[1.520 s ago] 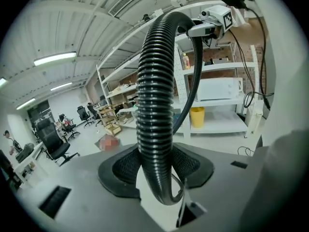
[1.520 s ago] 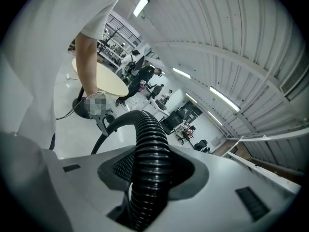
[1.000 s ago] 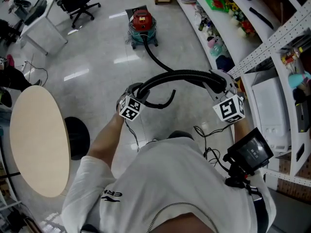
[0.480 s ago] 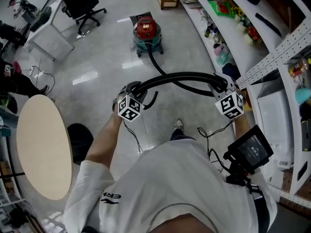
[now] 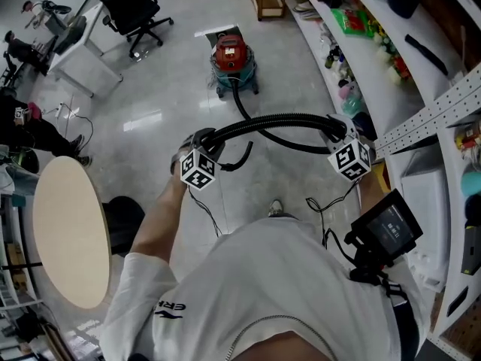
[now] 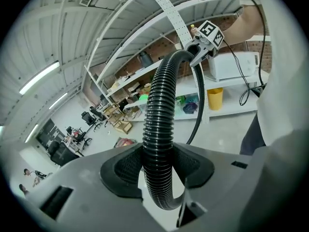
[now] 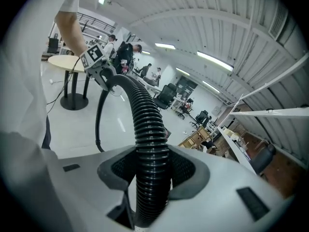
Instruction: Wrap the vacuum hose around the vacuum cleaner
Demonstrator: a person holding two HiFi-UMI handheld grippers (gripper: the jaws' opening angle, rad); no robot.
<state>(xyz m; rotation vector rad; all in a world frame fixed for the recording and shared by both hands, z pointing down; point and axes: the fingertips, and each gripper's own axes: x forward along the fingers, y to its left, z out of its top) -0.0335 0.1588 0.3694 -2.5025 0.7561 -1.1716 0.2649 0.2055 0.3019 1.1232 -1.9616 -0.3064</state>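
- Left gripper (image 5: 204,143), at 9 o'clock of the head view's centre, is clamped on the black vacuum hose (image 5: 279,118). The ribbed hose sits tight between its pads.
- Right gripper (image 5: 336,128), at 3 o'clock, grips the same hose.
- The stretch between them arches flatter than a second ago.
- The vacuum cleaner (image 5: 232,56) stands on the floor at 12 o'clock. It is slightly lower in the head view than before.
- The round table (image 5: 64,232) has slid towards 9 o'clock.
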